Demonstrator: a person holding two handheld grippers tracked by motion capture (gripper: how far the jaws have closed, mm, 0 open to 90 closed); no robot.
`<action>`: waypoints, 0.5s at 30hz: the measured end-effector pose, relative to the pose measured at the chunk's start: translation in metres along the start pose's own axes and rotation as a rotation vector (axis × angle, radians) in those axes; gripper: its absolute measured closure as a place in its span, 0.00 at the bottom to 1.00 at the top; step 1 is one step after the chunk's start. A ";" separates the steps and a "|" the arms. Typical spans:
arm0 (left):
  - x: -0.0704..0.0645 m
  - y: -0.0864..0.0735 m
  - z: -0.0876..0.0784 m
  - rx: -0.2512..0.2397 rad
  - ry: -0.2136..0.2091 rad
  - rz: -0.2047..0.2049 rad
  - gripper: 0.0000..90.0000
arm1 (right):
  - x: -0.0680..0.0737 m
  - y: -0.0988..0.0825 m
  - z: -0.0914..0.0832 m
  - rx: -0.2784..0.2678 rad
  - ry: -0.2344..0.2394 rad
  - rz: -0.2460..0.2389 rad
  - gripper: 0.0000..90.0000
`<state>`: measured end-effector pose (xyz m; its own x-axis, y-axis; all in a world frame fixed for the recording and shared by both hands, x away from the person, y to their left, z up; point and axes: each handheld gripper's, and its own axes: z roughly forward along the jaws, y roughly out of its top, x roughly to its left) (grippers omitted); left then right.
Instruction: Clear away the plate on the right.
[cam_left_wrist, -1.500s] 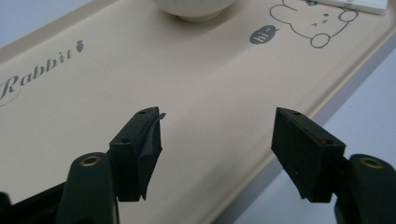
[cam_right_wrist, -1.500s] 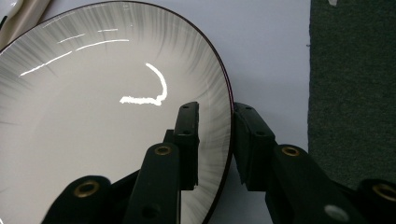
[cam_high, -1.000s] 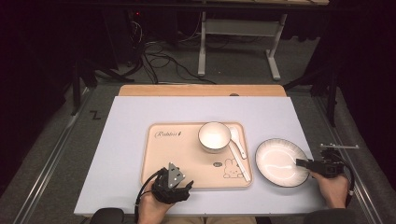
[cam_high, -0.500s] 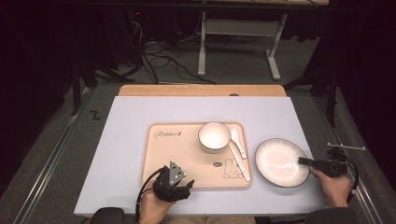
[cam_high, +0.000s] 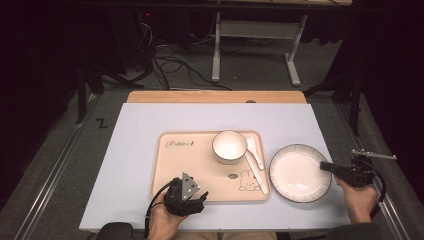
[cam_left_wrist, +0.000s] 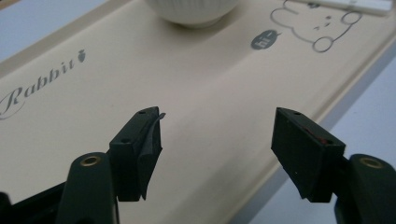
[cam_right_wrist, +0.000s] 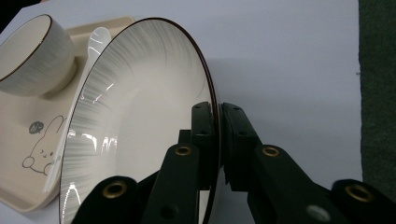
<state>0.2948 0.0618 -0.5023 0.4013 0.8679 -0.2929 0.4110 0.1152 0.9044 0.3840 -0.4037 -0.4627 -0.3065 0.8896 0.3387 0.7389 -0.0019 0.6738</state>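
White-glazed plate (cam_high: 299, 173) with a dark rim, on the pale table top (cam_high: 140, 150) just right of the tray (cam_high: 170, 170); high view. Its right edge meets the right gripper (cam_high: 327, 166), which comes in level from the right with the person's right hand (cam_high: 357, 197) behind it. The jaws have just been closing, with the plate's rim between them. Tray: beige, printed with a rabbit, carrying a small bowl (cam_high: 229, 146) and a white spoon (cam_high: 254, 151) near its right side, the spoon's long axis running toward the person. Left gripper (cam_high: 192, 192) sits over the tray's near edge, well apart from the plate, so the right hand is plainly the nearer one. Left gripper view: both black jaws stand wide with nothing between them, the tray (cam_left_wrist: 196, 93) below and the bowl's foot (cam_left_wrist: 191, 11) farther ahead. Right gripper view: the plate (cam_right_wrist: 135, 116) is seen nearly edge-on, its rim pinched between the two pads, one pad on the upper face and one under it; the grip is at the very edge, the whole disc lying away from the jaws toward the tray (cam_right_wrist: 18, 135) and bowl (cam_right_wrist: 32, 53). Judged: any lift hangs the plate's weight out beyond the pinch, so tilt is the risk.
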 end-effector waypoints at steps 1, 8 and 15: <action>0.002 0.000 0.001 0.019 0.013 0.001 0.37 | 0.002 0.000 -0.001 -0.004 -0.002 -0.011 0.95; 0.002 0.002 0.003 0.045 0.031 -0.035 0.39 | 0.011 0.003 -0.006 -0.030 -0.024 -0.063 0.95; -0.001 0.002 0.002 0.029 0.018 -0.023 0.39 | 0.011 0.004 -0.012 -0.058 -0.031 -0.075 0.95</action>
<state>0.2968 0.0602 -0.5003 0.3769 0.8735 -0.3080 0.4437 0.1217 0.8879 0.3765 -0.3992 -0.4489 -0.3402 0.9021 0.2654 0.6784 0.0400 0.7336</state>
